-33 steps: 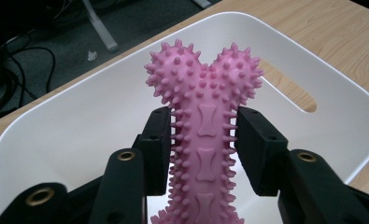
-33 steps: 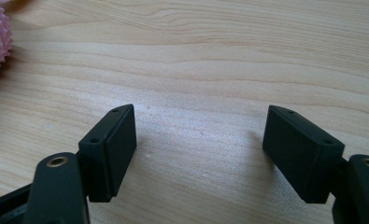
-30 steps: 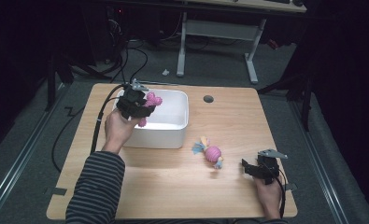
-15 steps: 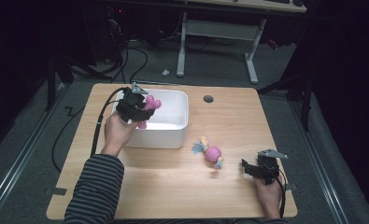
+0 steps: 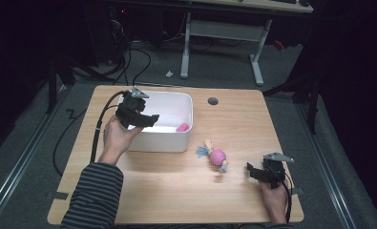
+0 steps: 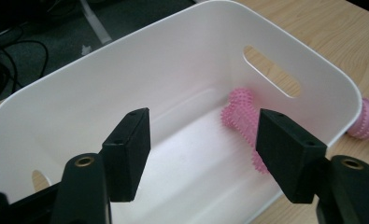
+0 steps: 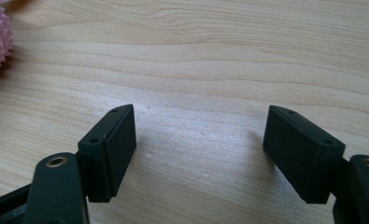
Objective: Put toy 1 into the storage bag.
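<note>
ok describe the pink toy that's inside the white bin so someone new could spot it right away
Start at the white bin on the left half of the wooden table, under the left claw. The spiky pink bone-shaped toy lies on the bin's floor against the end wall with the handle slot. Unlike the pink ball toy with blue and yellow tufts on the bare wood, it is plain pink.

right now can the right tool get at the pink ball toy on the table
Probably yes. The right tool sits open on the table, and the pink ball toy lies just to its left with bare wood between them and nothing in the way.
</note>
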`<action>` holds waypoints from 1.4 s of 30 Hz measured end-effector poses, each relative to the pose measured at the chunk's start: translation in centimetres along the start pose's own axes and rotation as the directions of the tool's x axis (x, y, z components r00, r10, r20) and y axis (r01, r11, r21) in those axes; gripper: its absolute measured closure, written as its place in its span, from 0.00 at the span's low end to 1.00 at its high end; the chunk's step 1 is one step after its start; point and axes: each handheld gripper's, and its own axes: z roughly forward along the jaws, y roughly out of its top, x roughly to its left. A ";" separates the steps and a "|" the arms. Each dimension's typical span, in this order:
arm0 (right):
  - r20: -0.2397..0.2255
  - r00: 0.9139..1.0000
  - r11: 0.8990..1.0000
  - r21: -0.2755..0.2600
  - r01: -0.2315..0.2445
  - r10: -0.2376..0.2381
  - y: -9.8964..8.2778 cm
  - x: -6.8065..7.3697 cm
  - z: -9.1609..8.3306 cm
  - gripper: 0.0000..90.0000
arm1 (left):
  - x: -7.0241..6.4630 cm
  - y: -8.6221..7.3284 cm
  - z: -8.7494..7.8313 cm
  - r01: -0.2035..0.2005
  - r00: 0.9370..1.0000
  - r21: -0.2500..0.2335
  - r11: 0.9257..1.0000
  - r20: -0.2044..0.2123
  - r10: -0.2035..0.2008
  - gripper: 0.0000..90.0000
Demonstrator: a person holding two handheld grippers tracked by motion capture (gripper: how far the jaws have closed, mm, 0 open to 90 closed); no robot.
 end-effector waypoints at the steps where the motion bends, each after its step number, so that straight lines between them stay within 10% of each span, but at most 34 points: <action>1: 0.000 1.000 1.000 0.000 0.000 0.000 0.0 0.0 0.0 0.28 | 0.0 -0.2 -0.5 0.010 1.000 -0.013 1.000 0.005 -0.009 0.40; 42: -0.002 1.000 1.000 0.001 0.000 0.000 0.0 0.0 0.0 0.28 | -0.3 -5.9 -6.3 0.073 0.997 -0.150 0.986 -0.021 -0.077 0.39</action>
